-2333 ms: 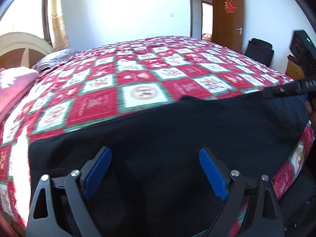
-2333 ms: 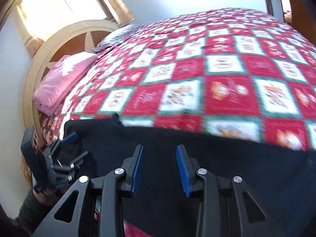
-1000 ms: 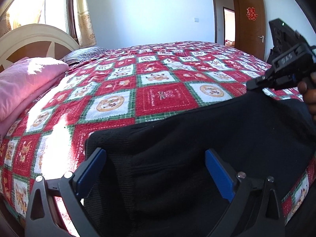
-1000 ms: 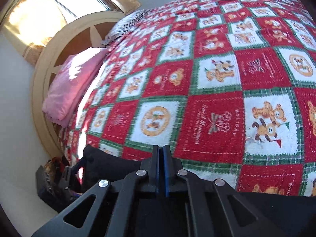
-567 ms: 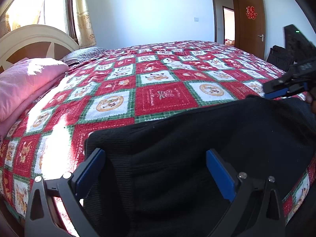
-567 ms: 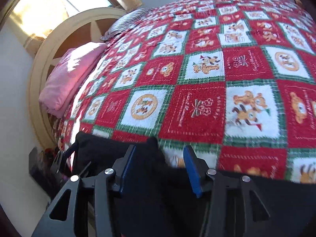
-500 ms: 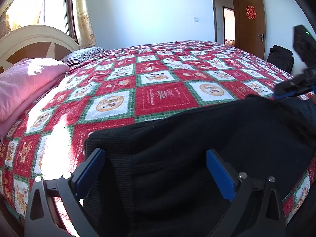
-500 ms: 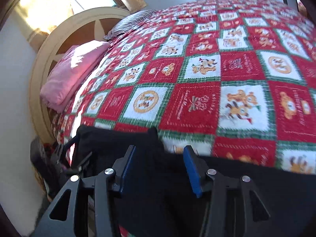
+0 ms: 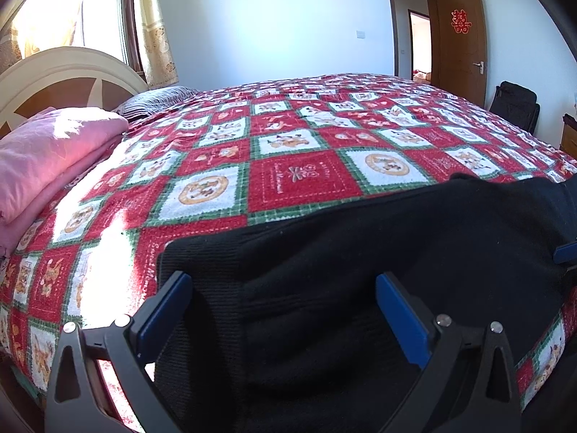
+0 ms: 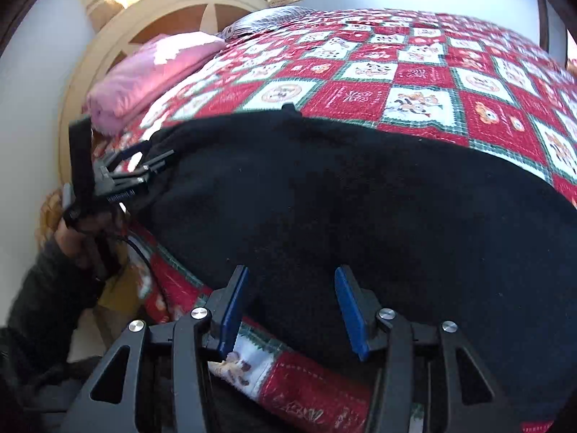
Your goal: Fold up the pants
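Note:
Black pants [image 9: 360, 252] [image 10: 360, 198] lie flat along the near edge of a bed with a red, white and green checked quilt [image 9: 303, 176]. The ribbed waistband end sits under my left gripper [image 9: 285, 310], whose blue pads stand wide open above the cloth. In the right wrist view that left gripper [image 10: 151, 160] is at the pants' left end, held by a hand [image 10: 83, 231]. My right gripper [image 10: 292, 310] is open over the near edge of the pants with nothing pinched. Only its blue tip [image 9: 566, 252] shows in the left wrist view.
A folded pink blanket [image 9: 47, 151] [image 10: 151, 72] and a striped pillow [image 9: 158, 99] lie by the round headboard [image 10: 151, 21]. A brown door [image 9: 461, 36] stands open at the far right, with a black bag [image 9: 515, 104] beside it. The quilt hangs over the bed's near edge [image 10: 288, 386].
My right gripper was shut on the pants' far edge, then opened, let go and drew back toward the bed's near edge, sliding right in the left wrist view. The left gripper stayed put.

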